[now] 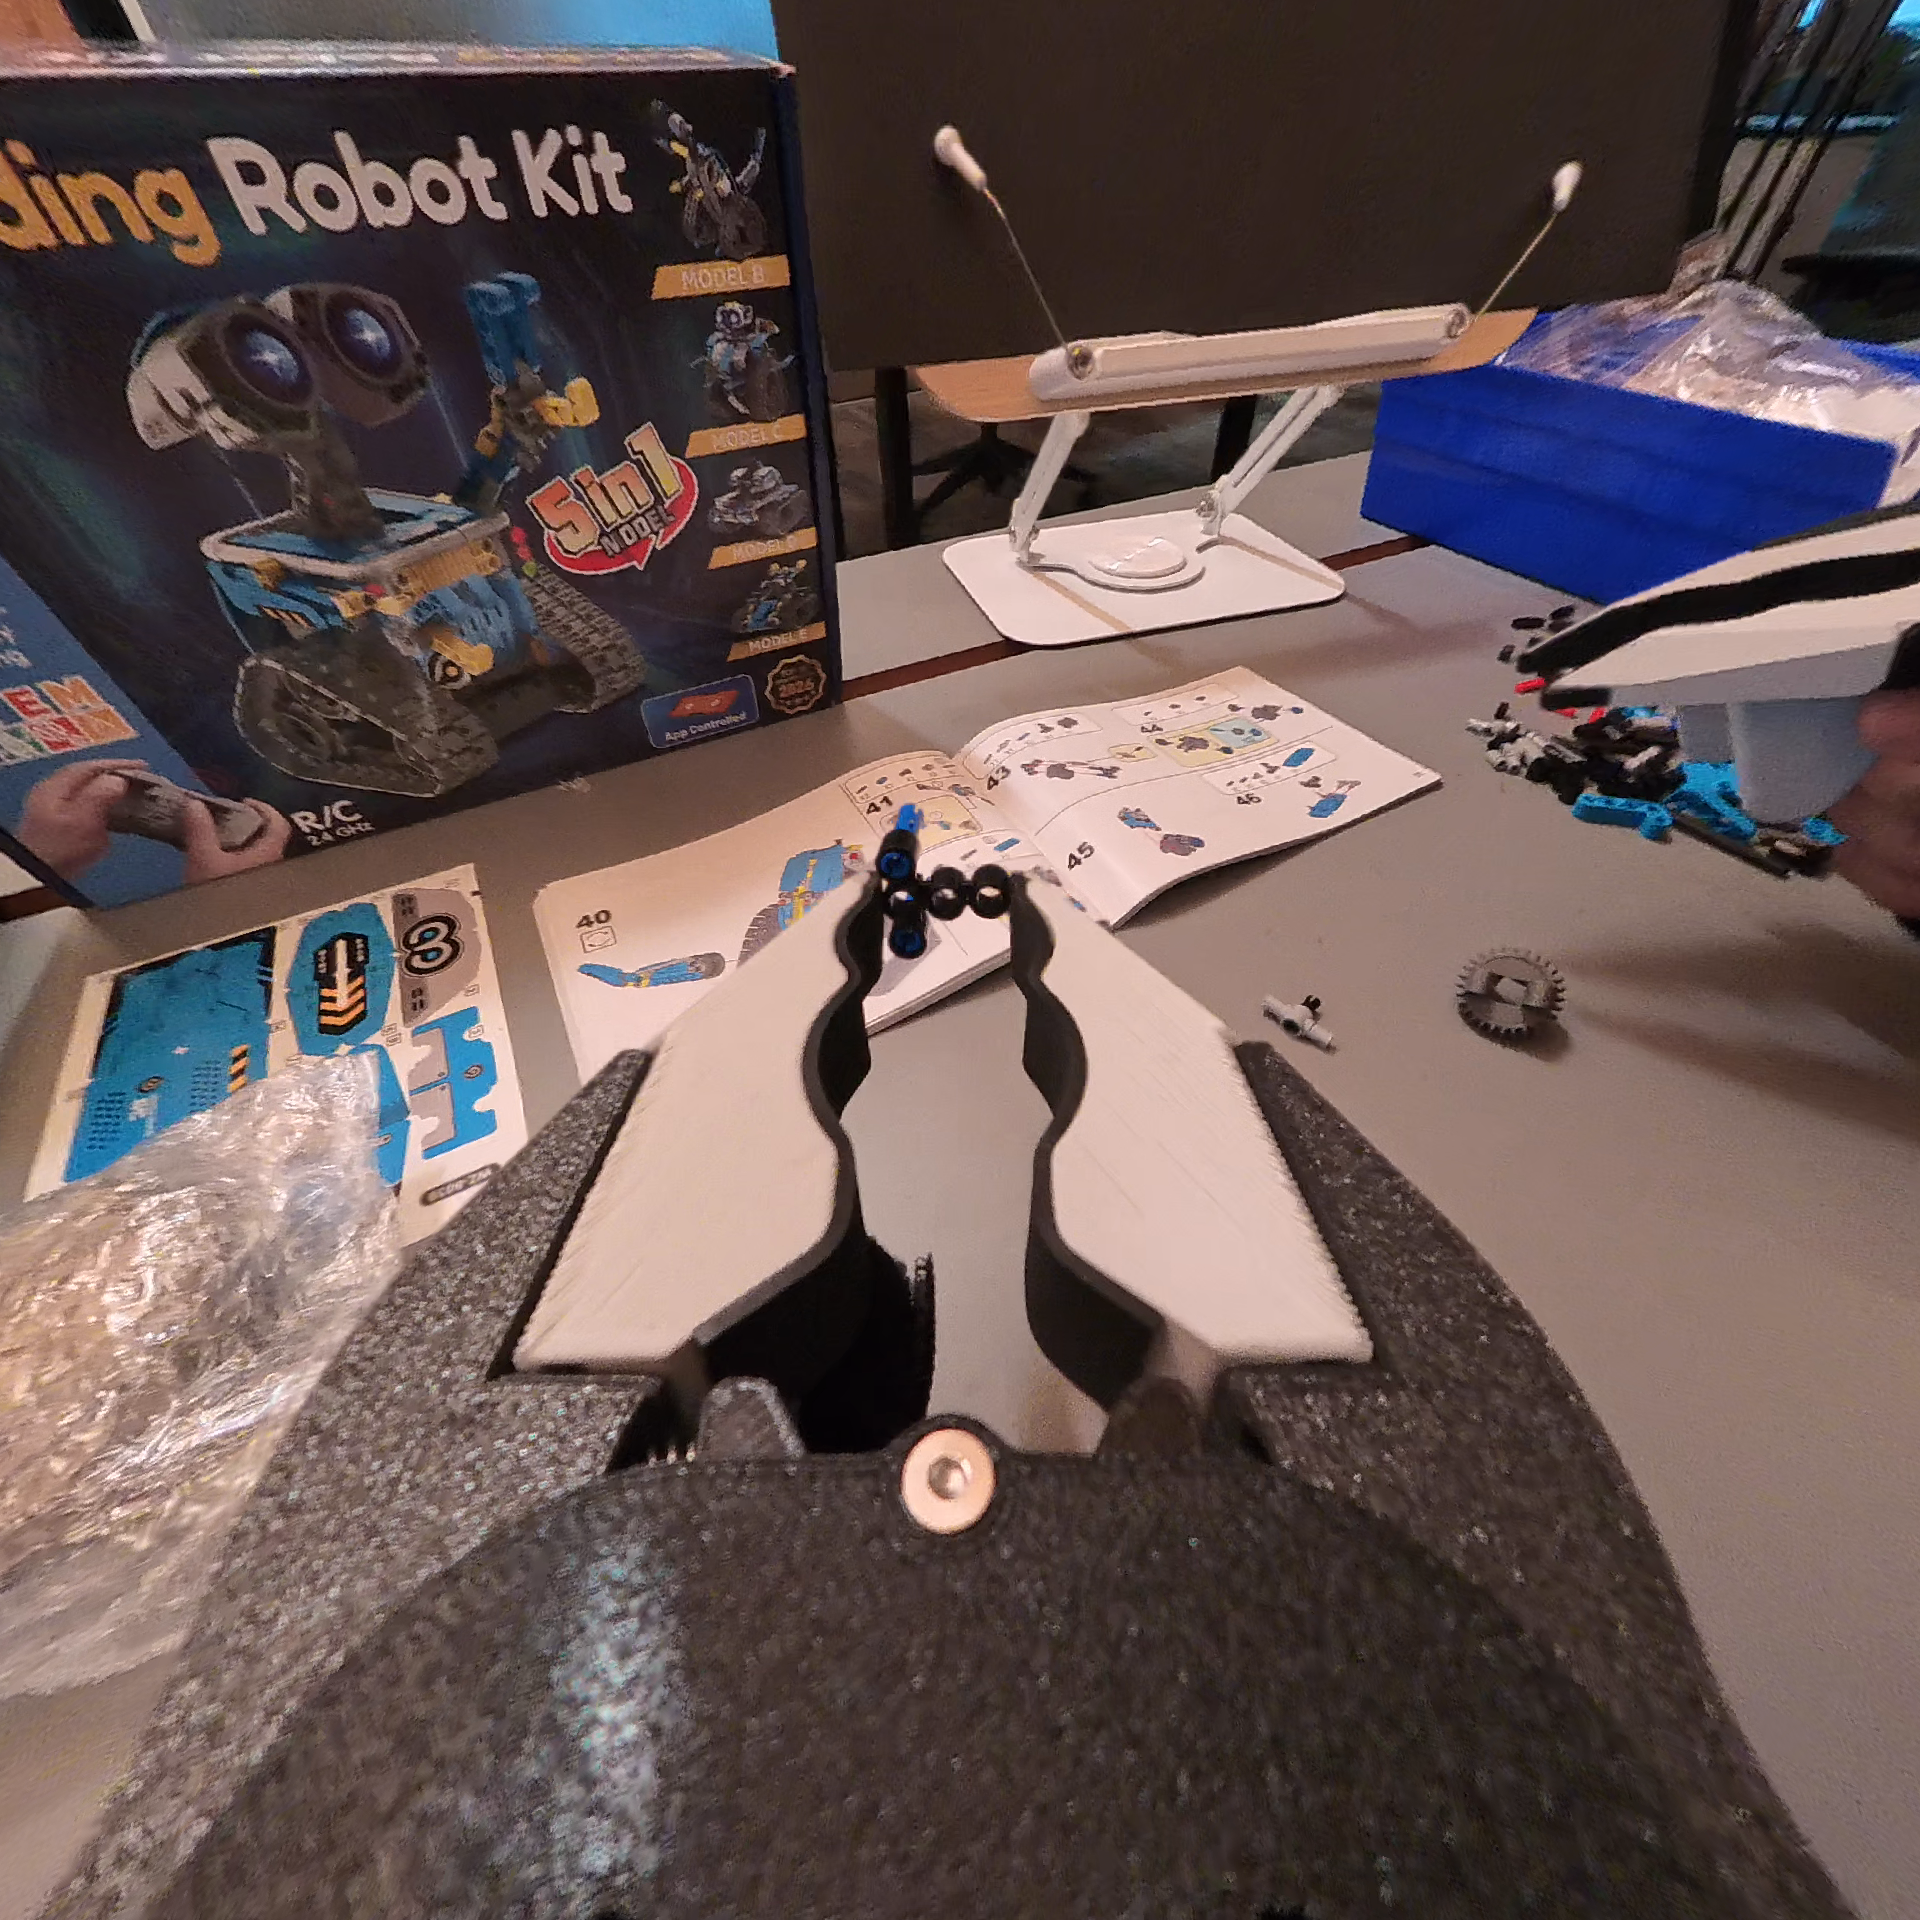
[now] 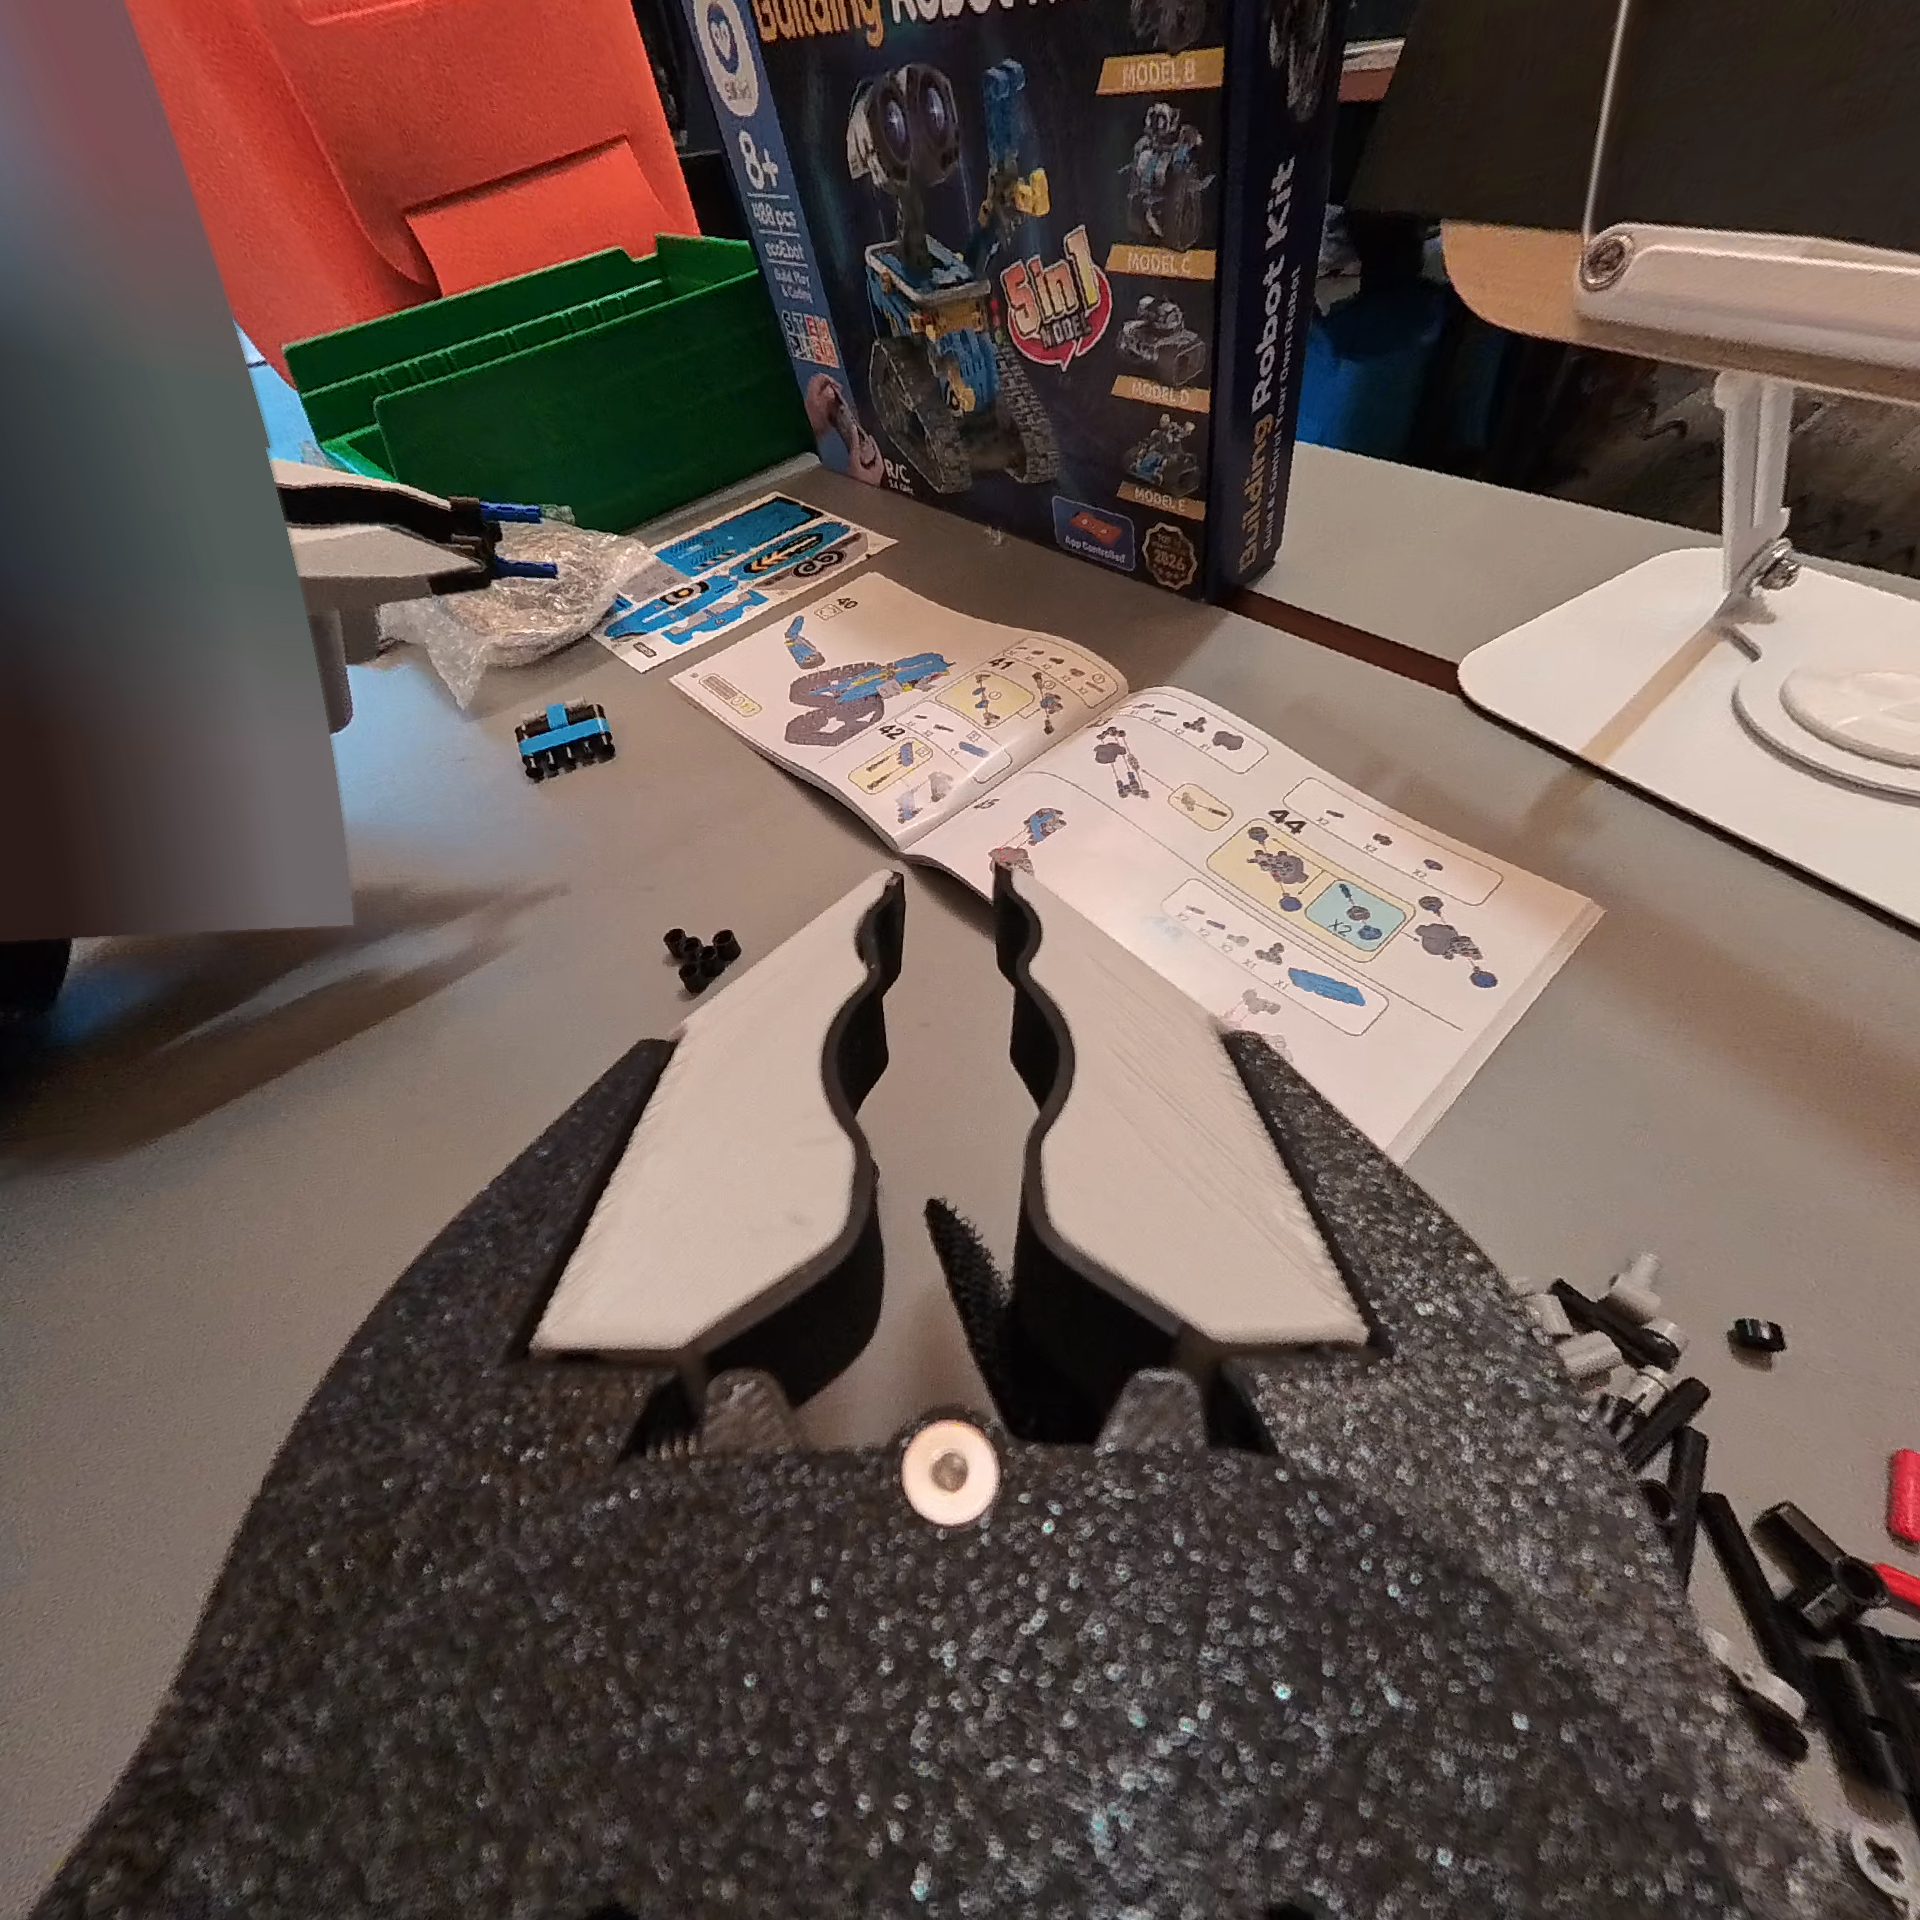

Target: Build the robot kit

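Black-and-blue connector piece (image 1: 914, 896) sits clamped in the left gripper (image 1: 940, 894) fingers; right gripper (image 2: 945, 883) fingers apart, seemingly empty, over bare table (image 2: 520, 1039).

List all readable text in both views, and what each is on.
I don't copy out writing; these carry it:
Kit box: big print, front and side.
Open booklet: step numbers beside diagrams.
Sticker sheet: tiny marks, blurred.
Toy part in left gripper: none.

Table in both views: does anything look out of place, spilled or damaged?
Nothing looks damaged. Small building pieces lie loose in a heap on the table, and crumpled plastic wrap covers part of the sticker sheet.
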The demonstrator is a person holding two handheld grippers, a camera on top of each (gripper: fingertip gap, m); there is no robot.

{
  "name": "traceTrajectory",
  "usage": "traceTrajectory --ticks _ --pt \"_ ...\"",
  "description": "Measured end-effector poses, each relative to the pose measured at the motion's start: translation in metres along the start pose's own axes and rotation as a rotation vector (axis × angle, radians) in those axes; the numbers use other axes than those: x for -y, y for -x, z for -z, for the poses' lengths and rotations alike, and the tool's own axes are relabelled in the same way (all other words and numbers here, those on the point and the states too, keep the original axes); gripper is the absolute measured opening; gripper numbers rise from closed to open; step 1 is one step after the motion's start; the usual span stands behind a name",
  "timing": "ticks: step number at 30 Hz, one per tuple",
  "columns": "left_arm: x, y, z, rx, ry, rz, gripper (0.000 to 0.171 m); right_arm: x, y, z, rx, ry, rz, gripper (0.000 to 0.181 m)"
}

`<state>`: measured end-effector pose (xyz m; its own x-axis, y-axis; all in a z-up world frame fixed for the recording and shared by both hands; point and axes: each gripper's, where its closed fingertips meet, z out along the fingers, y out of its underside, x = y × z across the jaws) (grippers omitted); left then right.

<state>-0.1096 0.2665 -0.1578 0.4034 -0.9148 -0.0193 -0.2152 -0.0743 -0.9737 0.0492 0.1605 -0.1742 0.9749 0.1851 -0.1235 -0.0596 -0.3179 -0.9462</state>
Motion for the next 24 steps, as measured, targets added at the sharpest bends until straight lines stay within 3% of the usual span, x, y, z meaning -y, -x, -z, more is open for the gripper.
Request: traceTrajectory --ticks 15,24 --pt "-0.013 0.016 -0.007 0.001 0.049 0.073 0.024 -0.008 -0.011 -0.005 0.011 -0.015 -0.087 0.014" --pt "-0.013 0.019 -0.002 -0.054 0.046 0.203 0.024 -0.017 -0.02 -0.01 -0.009 -0.003 -0.116 0.013"
